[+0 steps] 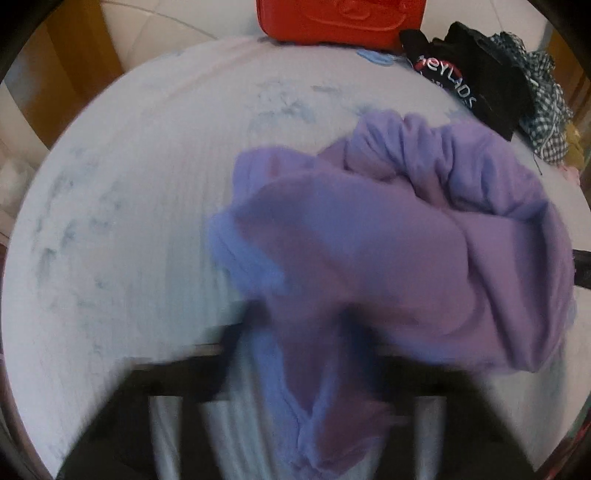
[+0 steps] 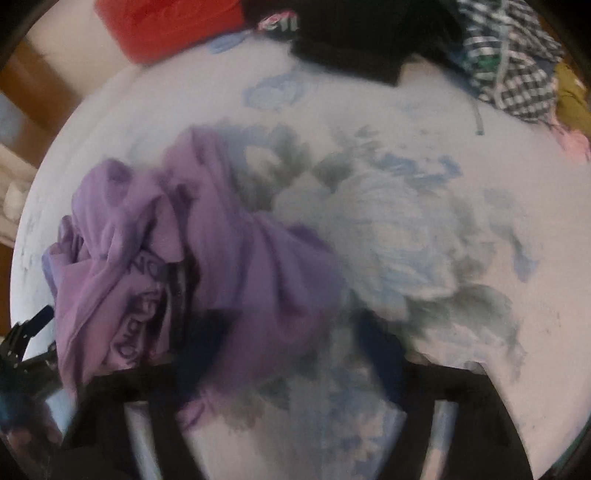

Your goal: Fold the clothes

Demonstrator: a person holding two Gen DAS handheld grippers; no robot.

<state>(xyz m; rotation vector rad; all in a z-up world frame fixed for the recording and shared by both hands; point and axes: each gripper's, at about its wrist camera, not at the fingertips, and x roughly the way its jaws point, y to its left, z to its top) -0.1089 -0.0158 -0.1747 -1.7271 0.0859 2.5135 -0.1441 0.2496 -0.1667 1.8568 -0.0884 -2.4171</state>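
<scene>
Both grippers blurred: left gripper looks clamped on purple garment, right gripper spread apart over floral bedsheet.

A home bedroom: a bed under a pale floral sheet, a heap of worn clothes at its far edge, a red case, tiled floor and wooden furniture beyond.
</scene>
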